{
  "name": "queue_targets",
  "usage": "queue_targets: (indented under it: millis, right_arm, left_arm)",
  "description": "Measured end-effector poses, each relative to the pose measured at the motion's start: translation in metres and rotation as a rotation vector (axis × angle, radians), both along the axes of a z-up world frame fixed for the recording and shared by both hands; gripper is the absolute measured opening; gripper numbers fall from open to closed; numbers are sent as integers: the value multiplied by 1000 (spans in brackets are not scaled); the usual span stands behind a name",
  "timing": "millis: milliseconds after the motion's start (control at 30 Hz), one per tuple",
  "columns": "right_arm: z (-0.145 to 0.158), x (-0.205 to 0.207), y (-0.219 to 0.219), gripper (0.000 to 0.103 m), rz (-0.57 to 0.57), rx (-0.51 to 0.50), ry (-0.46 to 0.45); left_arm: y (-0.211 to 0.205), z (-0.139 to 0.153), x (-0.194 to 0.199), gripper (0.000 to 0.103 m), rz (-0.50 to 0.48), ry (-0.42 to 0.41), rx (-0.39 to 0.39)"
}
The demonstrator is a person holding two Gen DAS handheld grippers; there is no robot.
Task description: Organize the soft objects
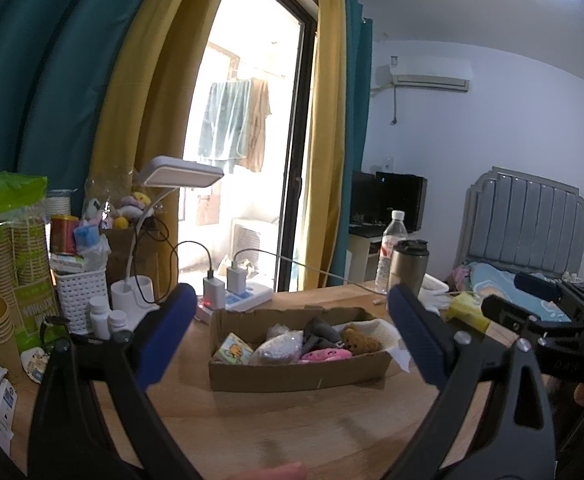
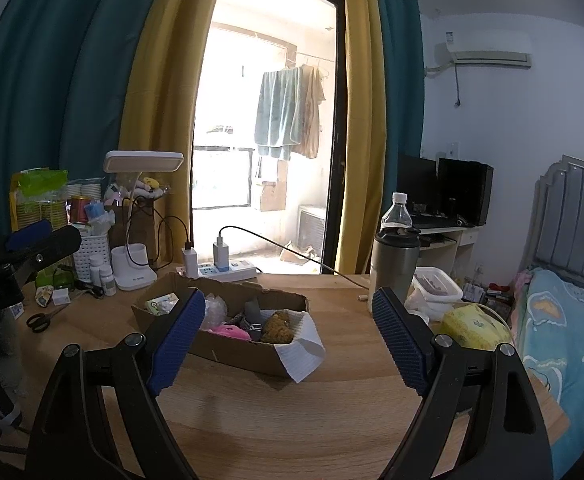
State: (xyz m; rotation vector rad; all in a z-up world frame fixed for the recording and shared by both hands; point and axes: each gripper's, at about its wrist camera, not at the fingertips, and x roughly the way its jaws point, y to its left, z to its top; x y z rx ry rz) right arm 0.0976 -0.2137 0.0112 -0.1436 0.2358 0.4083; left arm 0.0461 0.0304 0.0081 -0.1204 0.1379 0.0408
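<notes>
Wooden worktop (image 1: 299,420) seen from both wrist cameras, with a shallow cardboard box (image 1: 297,376) lying near its centre. The box holds the soft objects: a small yellow-green printed packet (image 1: 234,353) at its left end, a white mesh pouch (image 1: 278,349), a grey plush piece (image 1: 323,330), a pink plush toy (image 1: 325,355) against the front wall, and a brown plush bear (image 1: 361,342) resting on white corrugated paper (image 2: 303,350) that spills over the box's right end. The left gripper (image 1: 292,340) hangs above the near part of the worktop, its blue-padded fingers (image 1: 168,340) spread wide apart and holding nothing; the box appears between them, farther back. The right gripper (image 2: 288,340) is likewise raised, fingers (image 2: 178,344) wide apart and empty, framing the same box from the right. Behind the box lie a white power strip (image 2: 228,270) with two chargers plugged in, a white desk lamp (image 2: 144,164), a steel tumbler (image 2: 395,264) and a clear water bottle (image 2: 396,212). A yellow tissue pack (image 2: 471,326) sits near the worktop's right edge, black scissors (image 2: 44,320) at its left. A bed with a blue cover (image 2: 563,340) stands to the right.
</notes>
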Motion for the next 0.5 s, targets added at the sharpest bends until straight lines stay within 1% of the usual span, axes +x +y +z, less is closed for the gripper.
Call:
queue_targets:
  millis: [233,500]
  right_arm:
    - [-1,0,-1,88,-3,-2,-1]
    - [0,-1,0,88,-2,-13,-1]
  left_arm:
    - [-2,0,1,97,-4,-1,4]
    - [-1,-4,0,97,-4,11,-9]
